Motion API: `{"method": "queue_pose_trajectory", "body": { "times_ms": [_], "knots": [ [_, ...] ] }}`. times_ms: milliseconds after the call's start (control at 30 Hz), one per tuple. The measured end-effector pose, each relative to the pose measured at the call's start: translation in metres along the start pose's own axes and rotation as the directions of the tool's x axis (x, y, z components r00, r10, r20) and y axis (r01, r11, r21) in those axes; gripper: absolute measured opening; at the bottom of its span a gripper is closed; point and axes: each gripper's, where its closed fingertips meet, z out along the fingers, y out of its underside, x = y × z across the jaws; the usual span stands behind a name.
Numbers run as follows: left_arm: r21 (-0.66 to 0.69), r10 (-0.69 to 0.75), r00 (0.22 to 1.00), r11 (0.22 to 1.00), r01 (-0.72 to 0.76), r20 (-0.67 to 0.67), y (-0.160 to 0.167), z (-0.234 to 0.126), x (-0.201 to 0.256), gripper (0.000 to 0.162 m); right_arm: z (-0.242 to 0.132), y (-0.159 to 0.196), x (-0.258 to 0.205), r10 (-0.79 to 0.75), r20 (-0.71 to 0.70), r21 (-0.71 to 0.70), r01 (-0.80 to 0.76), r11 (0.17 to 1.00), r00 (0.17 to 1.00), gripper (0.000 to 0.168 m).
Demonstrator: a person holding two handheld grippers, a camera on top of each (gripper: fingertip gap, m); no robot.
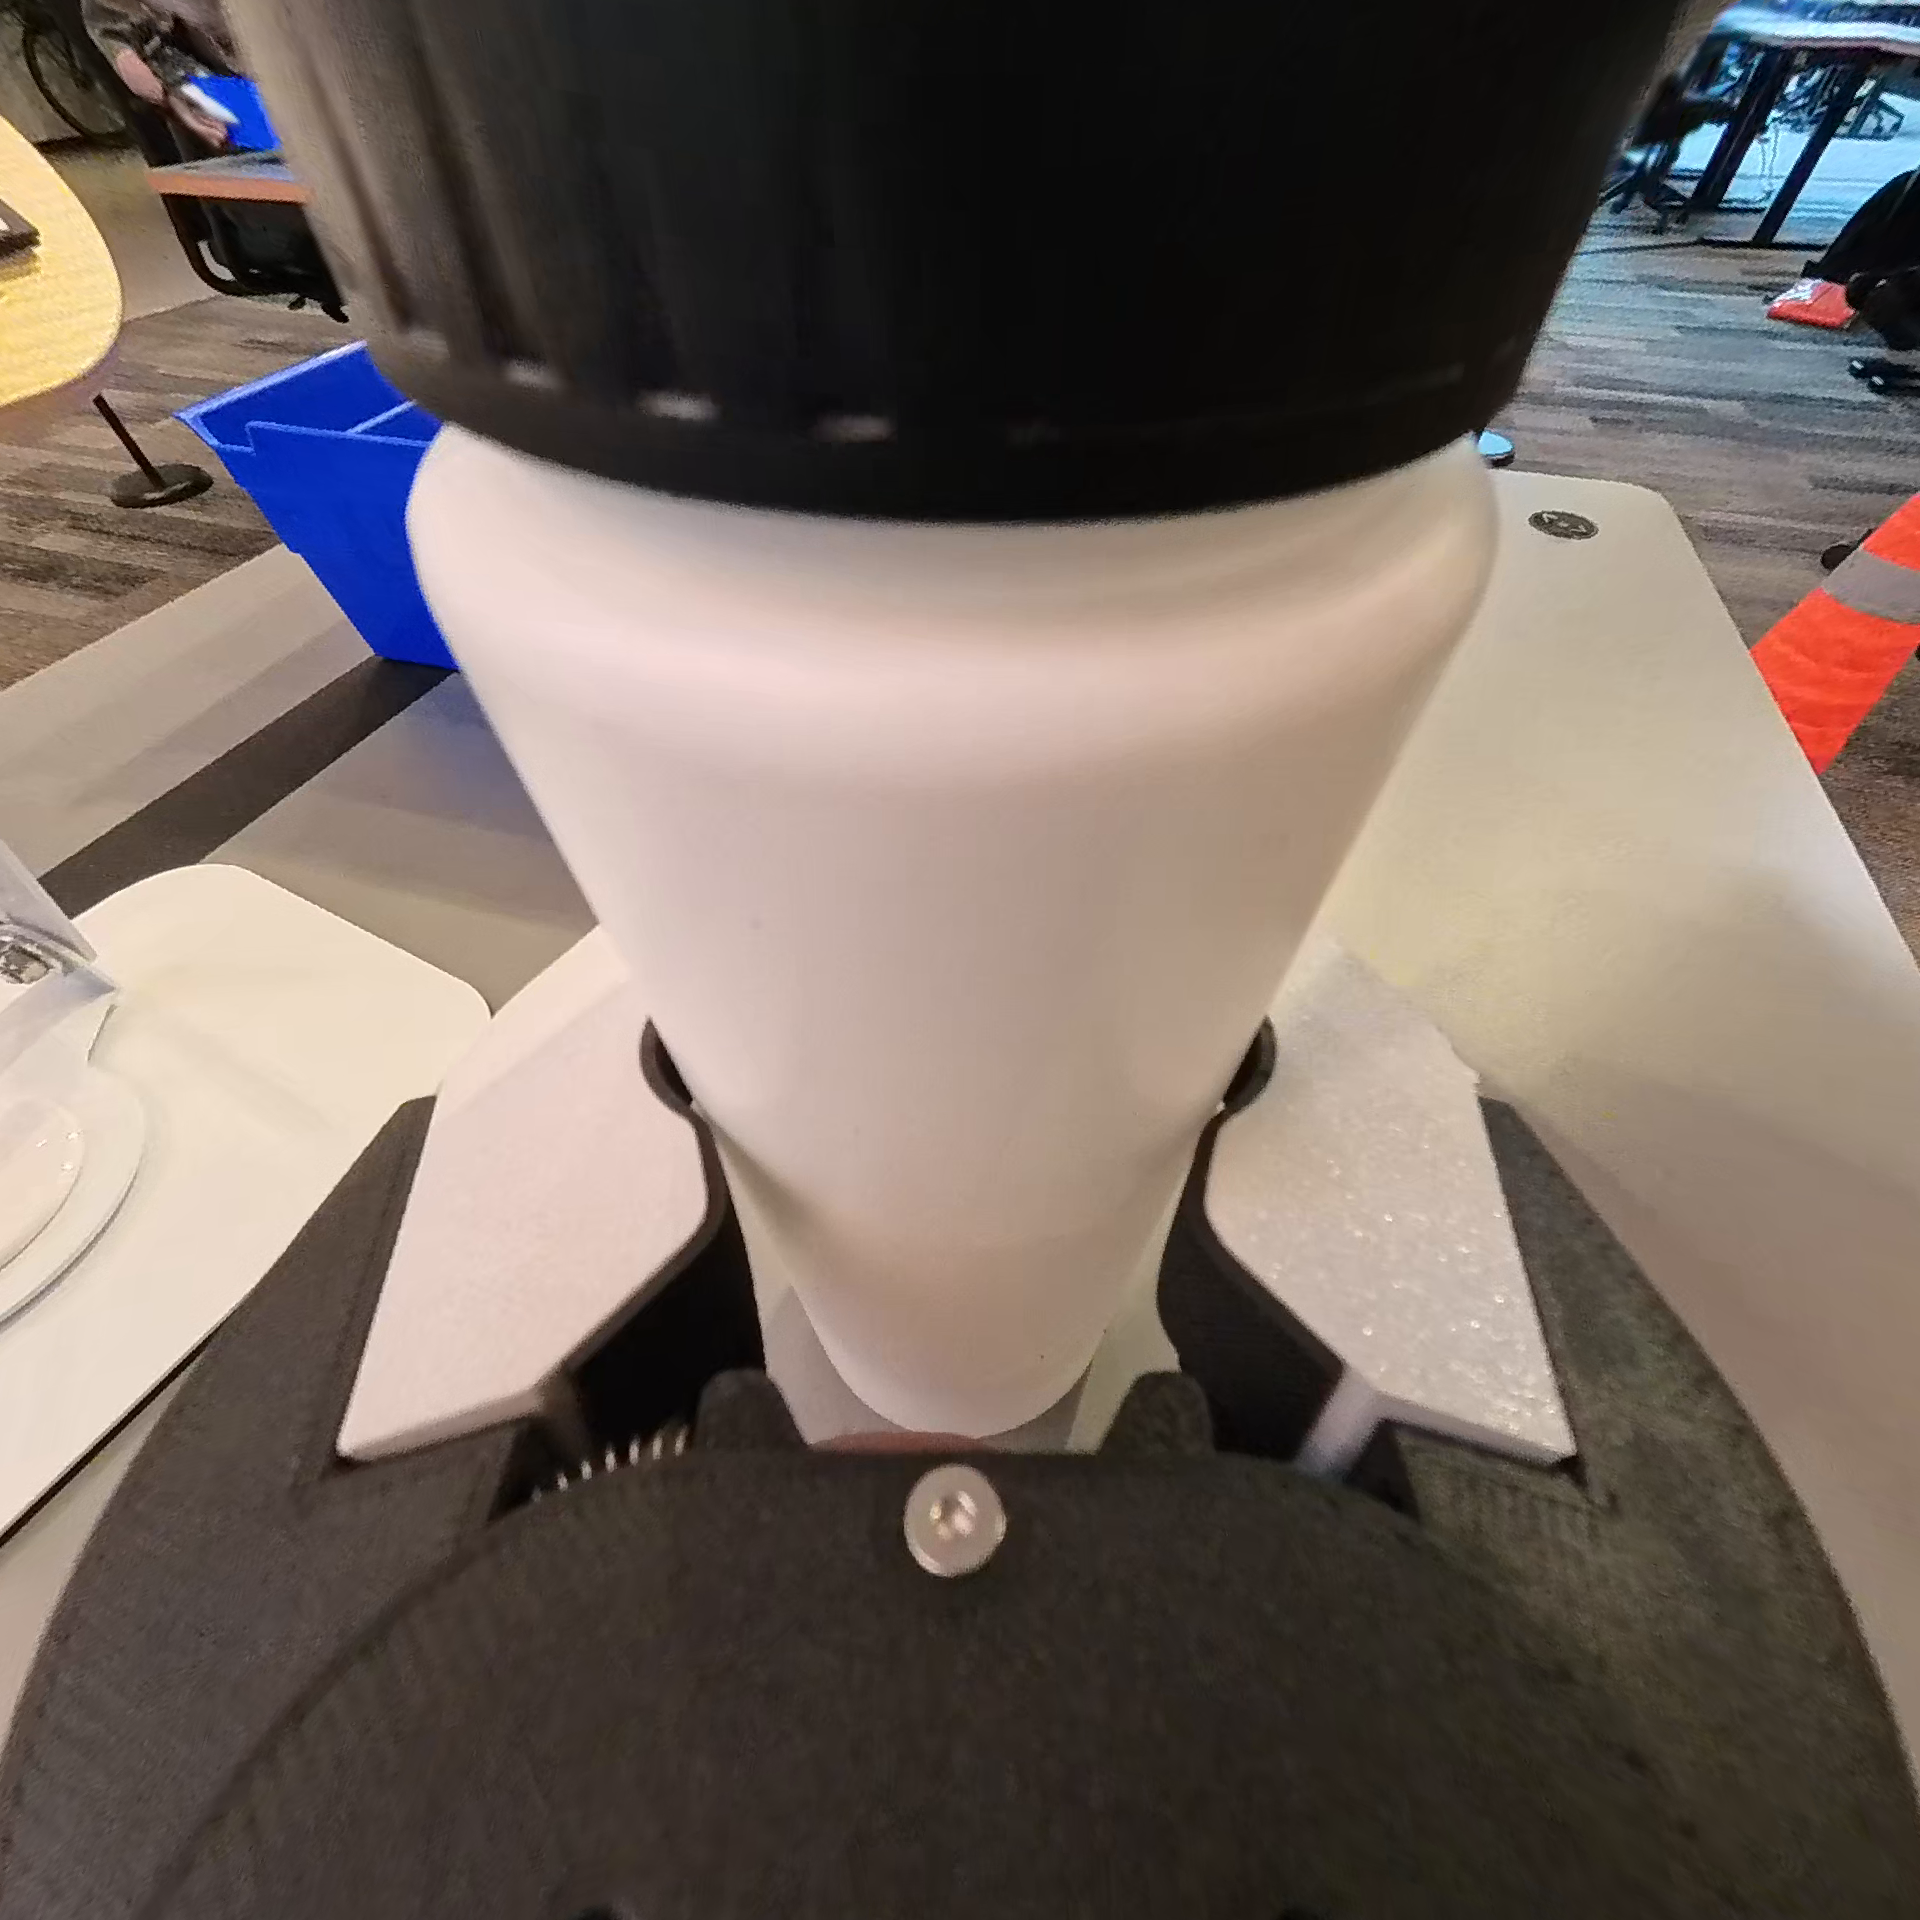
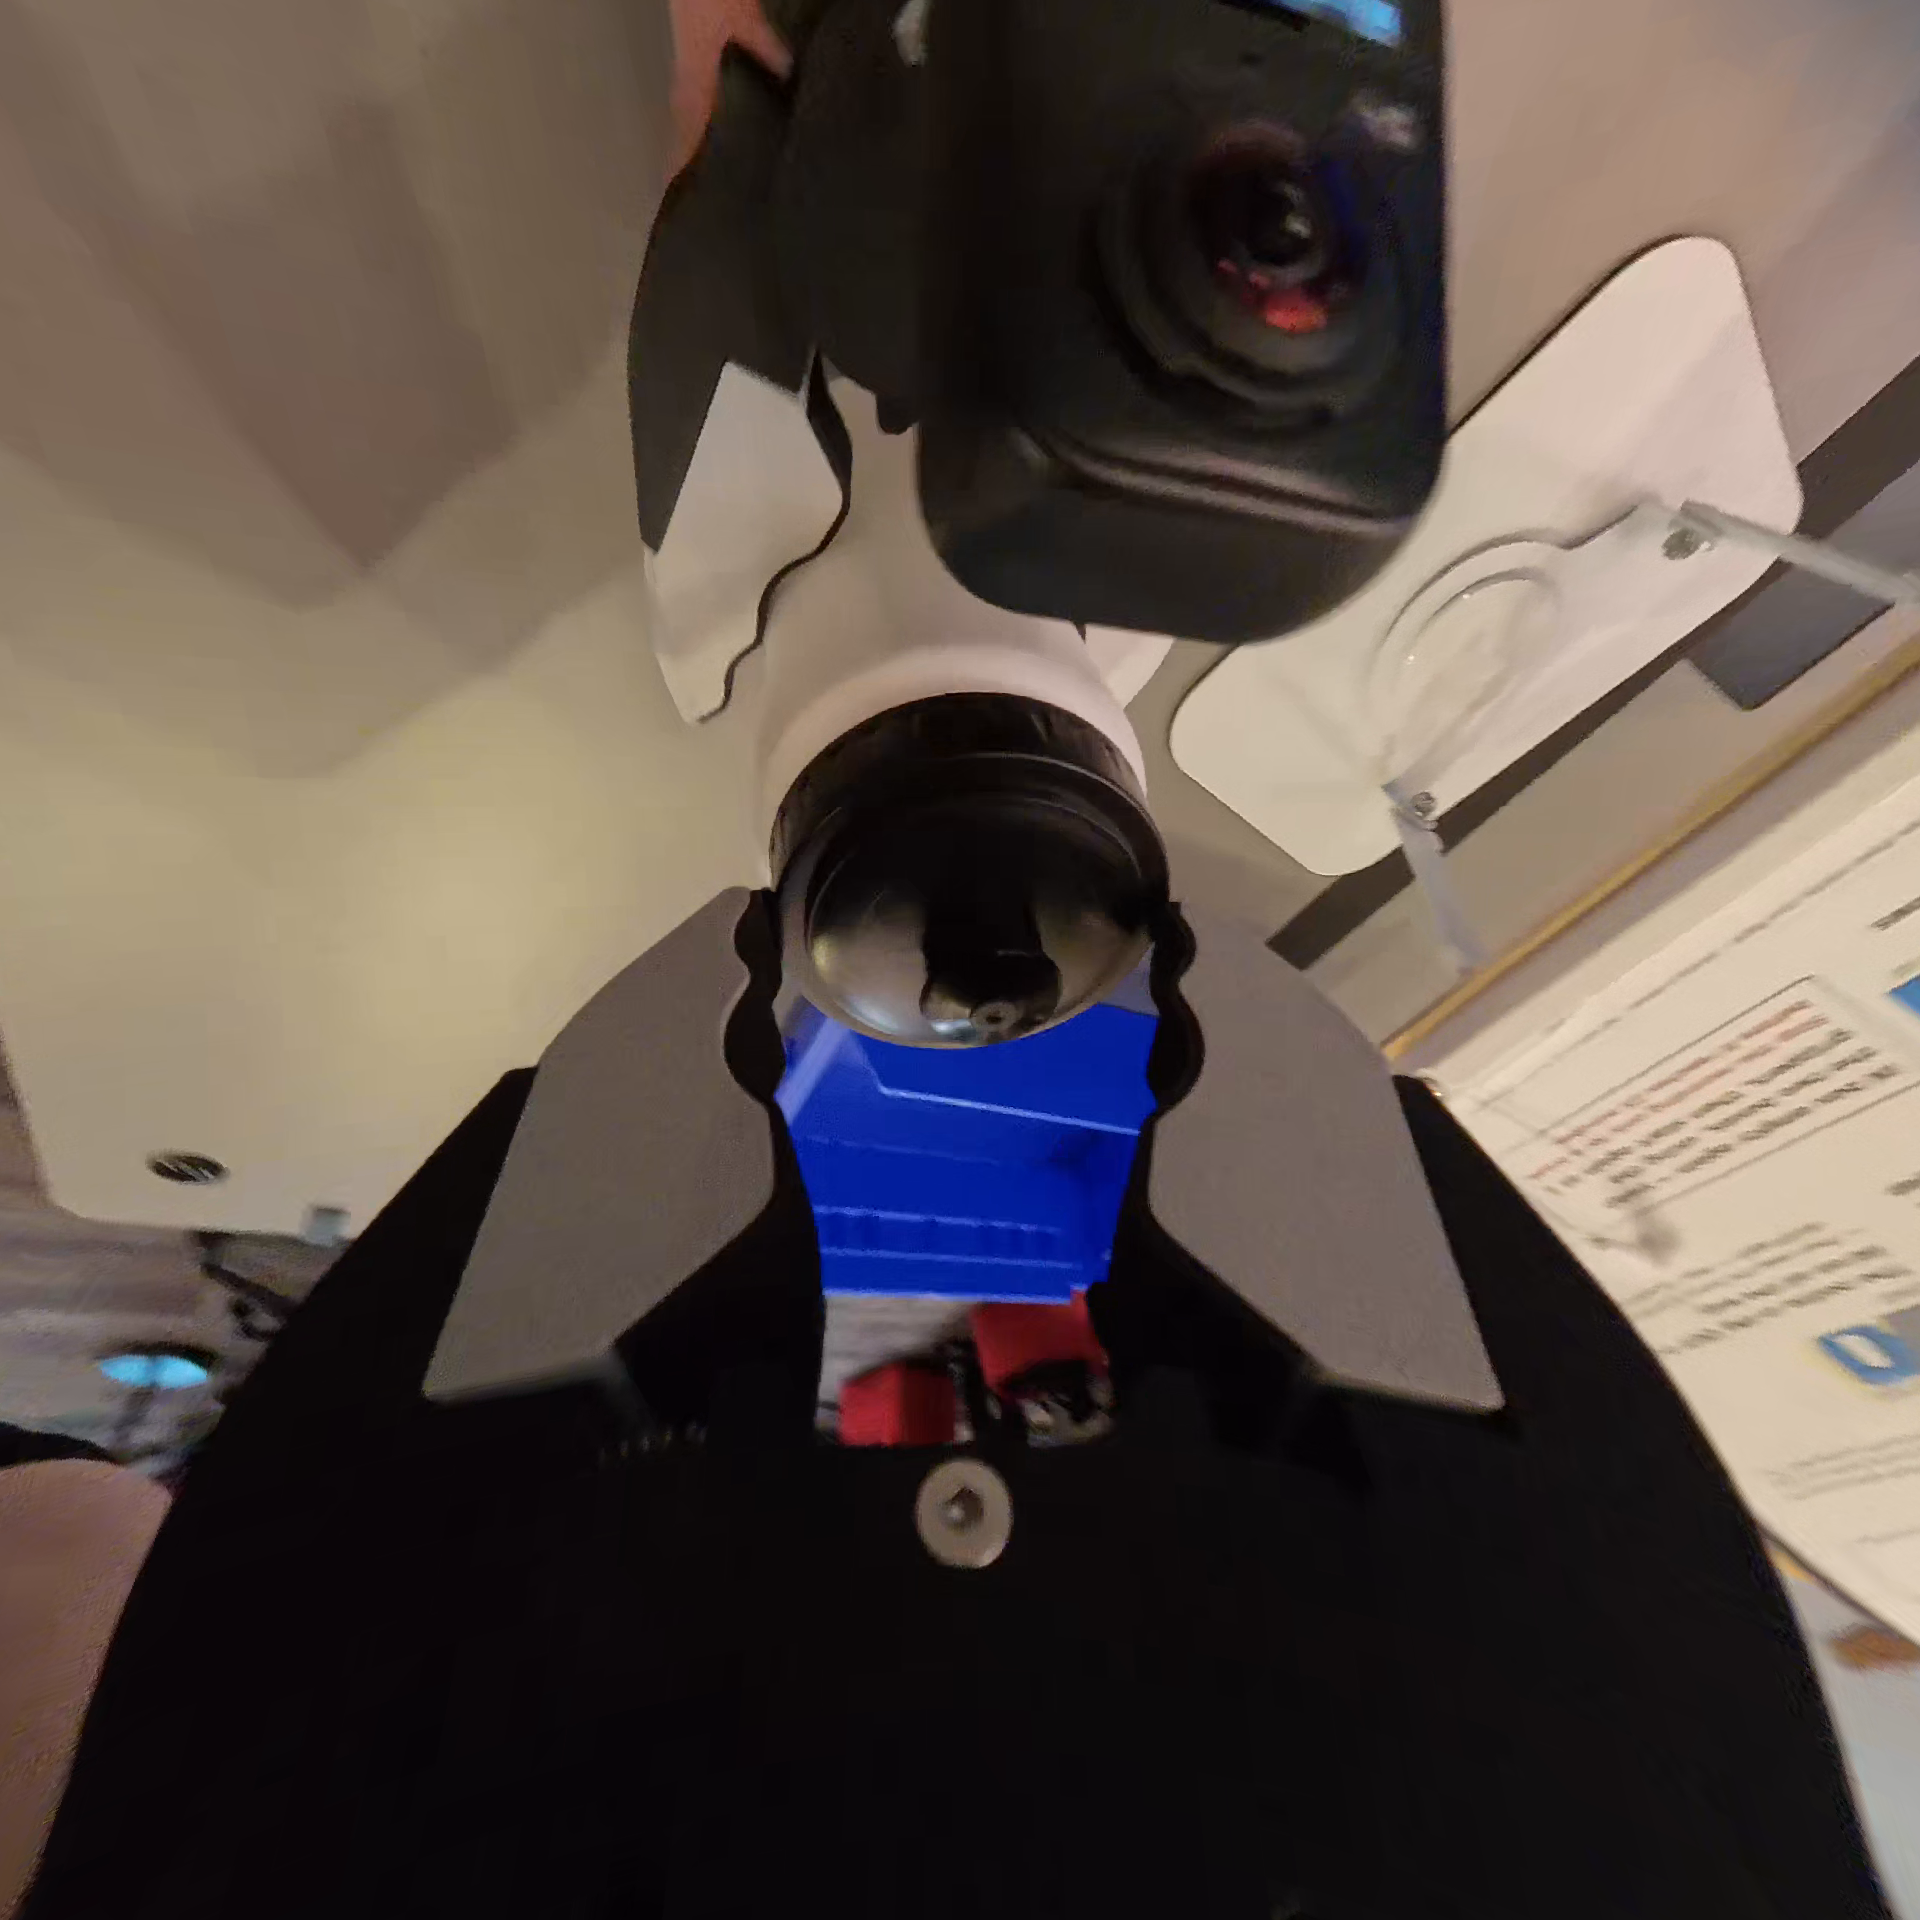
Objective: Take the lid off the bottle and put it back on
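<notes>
A white bottle [image 1: 935, 883] with a black ribbed lid [image 1: 935, 239] fills the left wrist view. My left gripper [image 1: 956, 1060] is shut on the bottle's body and holds it above the pale table [image 1: 1558, 831]. In the right wrist view the lid [image 2: 966, 914] sits on the bottle's white neck [image 2: 935, 675], seen end-on. My right gripper [image 2: 966, 935] has its two fingertips pressed against the lid's sides. The left gripper with its camera [image 2: 1174, 312] shows behind the bottle. The lid's top is cut off in the left wrist view.
A blue bin [image 1: 332, 499] stands at the table's far left and also shows between the right gripper's fingers [image 2: 966, 1164]. A white mat [image 1: 260, 1091] with a clear stand [image 1: 42, 987] lies at left. An orange cone [image 1: 1839, 644] stands on the floor at right. A printed sheet [image 2: 1714, 1195] lies nearby.
</notes>
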Motion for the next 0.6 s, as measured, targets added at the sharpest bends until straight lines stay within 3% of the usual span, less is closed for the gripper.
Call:
{"method": "queue_pose_trajectory", "body": {
  "times_ms": [100,200,300,367,500,600],
  "knots": [
    [0.000,0.002,1.000,1.000,-0.002,-0.001,0.000,0.000,0.000,0.100,-0.001,0.000,0.001,-0.063,-0.038,-0.067,0.060,0.996,0.997,0.069],
    [-0.002,0.002,1.000,1.000,-0.002,-0.003,0.000,0.000,0.000,0.100,0.000,-0.002,0.001,0.001,-0.039,-0.027,-0.002,1.000,0.999,0.070],
    [-0.003,0.003,1.000,1.000,-0.003,-0.006,0.000,0.000,0.001,0.100,-0.002,-0.003,0.000,0.154,0.006,0.067,-0.154,0.986,0.988,0.090],
    [-0.002,0.002,1.000,1.000,-0.002,-0.008,0.000,0.000,0.001,0.100,-0.006,0.000,0.005,0.256,0.001,0.122,-0.254,0.959,0.967,0.082],
    [0.000,0.001,1.000,1.000,-0.001,-0.009,0.000,0.001,0.002,0.100,-0.018,-0.012,0.003,0.411,0.145,0.288,-0.436,0.853,0.900,0.071],
    [0.001,0.001,1.000,1.000,-0.001,-0.011,0.000,0.001,0.003,0.100,-0.011,-0.011,-0.001,0.462,0.217,0.270,-0.508,0.818,0.860,0.072]
  ]
}}
